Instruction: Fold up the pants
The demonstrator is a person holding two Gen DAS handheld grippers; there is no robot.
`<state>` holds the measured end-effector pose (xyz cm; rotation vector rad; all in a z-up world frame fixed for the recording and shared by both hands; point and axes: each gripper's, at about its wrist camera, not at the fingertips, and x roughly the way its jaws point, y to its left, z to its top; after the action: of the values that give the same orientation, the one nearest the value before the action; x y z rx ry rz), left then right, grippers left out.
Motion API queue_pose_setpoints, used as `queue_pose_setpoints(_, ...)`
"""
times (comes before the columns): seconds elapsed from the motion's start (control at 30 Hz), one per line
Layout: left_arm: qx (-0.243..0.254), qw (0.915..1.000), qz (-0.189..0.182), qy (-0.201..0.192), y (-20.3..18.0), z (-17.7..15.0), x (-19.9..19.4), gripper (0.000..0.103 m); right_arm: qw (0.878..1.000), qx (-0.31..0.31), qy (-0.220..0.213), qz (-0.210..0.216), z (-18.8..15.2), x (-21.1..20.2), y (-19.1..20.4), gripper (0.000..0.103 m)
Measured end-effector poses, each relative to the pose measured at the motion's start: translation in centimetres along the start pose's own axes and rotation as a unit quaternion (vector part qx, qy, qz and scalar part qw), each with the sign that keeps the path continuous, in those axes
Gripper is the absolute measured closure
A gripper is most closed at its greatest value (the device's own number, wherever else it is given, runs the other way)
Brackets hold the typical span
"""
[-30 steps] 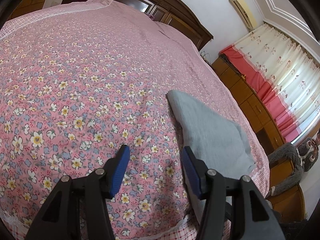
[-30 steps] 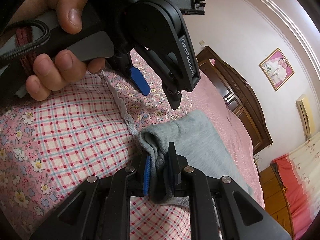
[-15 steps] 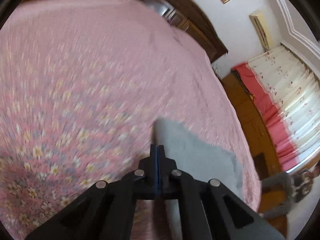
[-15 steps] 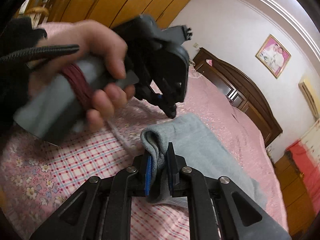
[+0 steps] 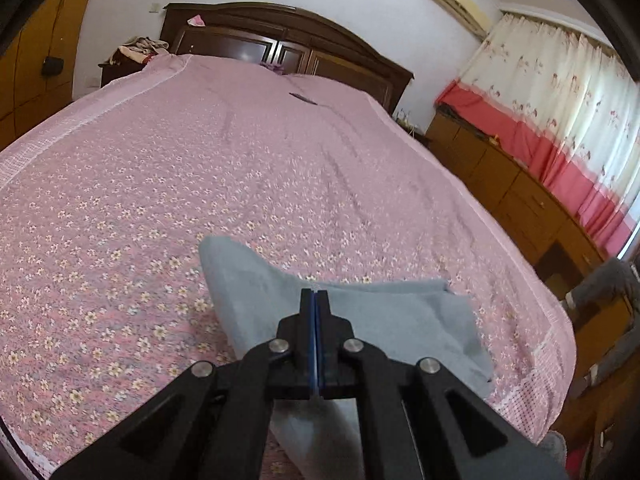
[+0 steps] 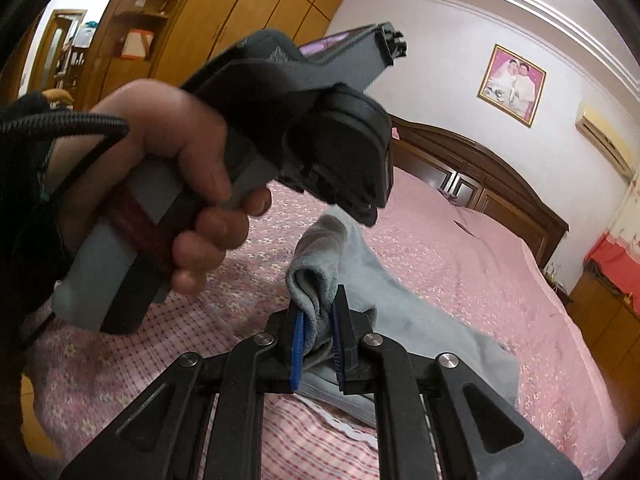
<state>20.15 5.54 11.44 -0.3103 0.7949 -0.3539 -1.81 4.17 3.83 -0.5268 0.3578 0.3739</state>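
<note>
Both grippers hold the grey pants [image 5: 392, 320] above the floral bedspread [image 5: 160, 200]: right gripper [image 6: 318, 320] pinches a bunched edge, left gripper [image 5: 315, 300] is shut, apparently on fabric. Lifting for a fold; next, carry the edge across.

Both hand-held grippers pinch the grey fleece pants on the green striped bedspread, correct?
Not quite: the bedspread is pink and floral, not green striped, as the left wrist view shows. Both the left hand-held gripper and right hand-held gripper do pinch the grey fleece pants.
</note>
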Motion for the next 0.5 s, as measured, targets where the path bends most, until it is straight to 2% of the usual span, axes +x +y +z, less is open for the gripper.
queue_pose_setpoints(0.27,-0.054,0.9985,0.002,0.008,2.2,2.5,-1.0,0.103,0.999,0.029,-0.007,0.017,-0.5,-0.2,-0.2,0.090)
queue_pose_setpoints(0.4,-0.061,0.9976,0.010,0.033,2.6,4.0,-1.4,0.101,0.999,0.045,-0.009,0.023,-0.3,-0.1,-0.8,0.090)
queue_pose_setpoints(0.47,-0.073,0.9953,0.014,0.062,2.7,4.2,-0.8,0.076,0.999,0.046,-0.011,0.021,-0.5,-0.3,-0.9,0.090)
queue_pose_setpoints(0.5,-0.083,0.9929,0.018,0.084,2.6,4.2,-0.2,0.046,0.999,0.044,-0.012,0.019,-0.5,-0.4,-1.0,0.090)
